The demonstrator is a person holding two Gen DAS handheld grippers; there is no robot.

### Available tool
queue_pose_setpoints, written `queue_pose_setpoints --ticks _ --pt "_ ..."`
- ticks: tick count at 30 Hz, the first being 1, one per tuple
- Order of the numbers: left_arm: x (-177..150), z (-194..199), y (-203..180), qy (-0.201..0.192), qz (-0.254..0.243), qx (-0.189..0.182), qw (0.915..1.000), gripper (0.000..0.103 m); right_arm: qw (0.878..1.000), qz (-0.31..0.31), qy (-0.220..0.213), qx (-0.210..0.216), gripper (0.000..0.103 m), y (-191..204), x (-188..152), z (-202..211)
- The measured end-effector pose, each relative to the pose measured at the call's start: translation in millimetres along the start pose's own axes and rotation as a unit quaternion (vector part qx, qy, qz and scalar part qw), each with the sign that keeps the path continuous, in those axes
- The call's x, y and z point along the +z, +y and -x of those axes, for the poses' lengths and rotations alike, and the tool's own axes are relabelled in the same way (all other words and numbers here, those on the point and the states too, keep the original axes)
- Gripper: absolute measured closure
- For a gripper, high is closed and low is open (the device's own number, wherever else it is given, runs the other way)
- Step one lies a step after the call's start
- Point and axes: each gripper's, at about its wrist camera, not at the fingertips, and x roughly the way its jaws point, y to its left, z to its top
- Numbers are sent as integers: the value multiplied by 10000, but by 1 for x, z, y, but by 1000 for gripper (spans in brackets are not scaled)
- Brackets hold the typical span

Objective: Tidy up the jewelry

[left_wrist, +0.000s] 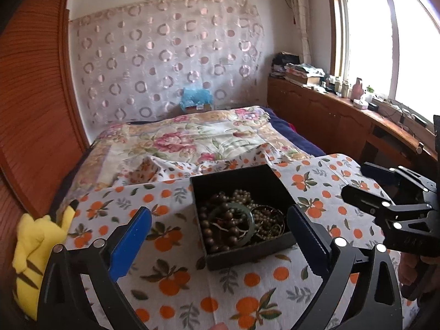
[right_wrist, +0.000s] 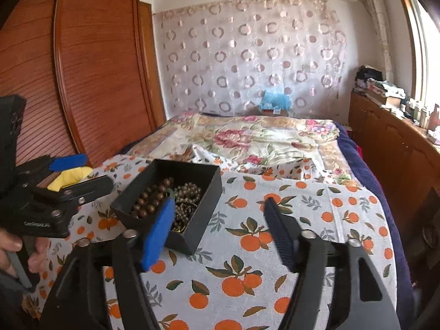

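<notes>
A small, square, open black cardboard box (left_wrist: 242,211) sits on a white cloth printed with oranges and green leaves (left_wrist: 247,283), spread over the near end of a bed. Inside the box lies the jewelry: strands of round dark brown wooden beads (left_wrist: 220,228), a smooth green bangle (left_wrist: 249,220) resting on top of them, and a tangle of smaller olive-brown beads and thin gold-coloured bangles (left_wrist: 271,220) toward the right side.

The left gripper (left_wrist: 220,242), black with blue pads, is released; its jaws stand wide apart on either side of the box's near edge, and nothing is between the pads. The right gripper (right_wrist: 222,236), of the same make, is also released, its jaws spread wide over the orange-print cloth just to the right of the box, holding nothing. Its left blue pad overlaps the box's near corner in the right wrist view; I cannot tell whether it touches. A person's hand (right_wrist: 16,255) grips the handle of the left gripper.

A yellow plush toy with dark stripes (left_wrist: 38,250) lies at the left edge of the cloth. Beyond the box, a floral quilt (left_wrist: 198,137) covers the bed. A sheer curtain with pink circles (left_wrist: 165,63) hangs on the far wall, a reddish wooden slatted wardrobe (left_wrist: 35,88) stands on the left, and a cluttered wooden shelf (left_wrist: 357,107) runs under a bright window (left_wrist: 385,41) on the right.
</notes>
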Motion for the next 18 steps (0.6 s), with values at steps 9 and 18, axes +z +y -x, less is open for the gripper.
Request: queue_pose_setpoints --ticks 9,18 --pt "-19 39 14 -135 251 113 9995 8 9987 -164 -385 -279 3 10 -4 36" --pt "-37 65 21 -270 371 301 9985 8 9973 -252 -546 -419 3 19 -21 58"
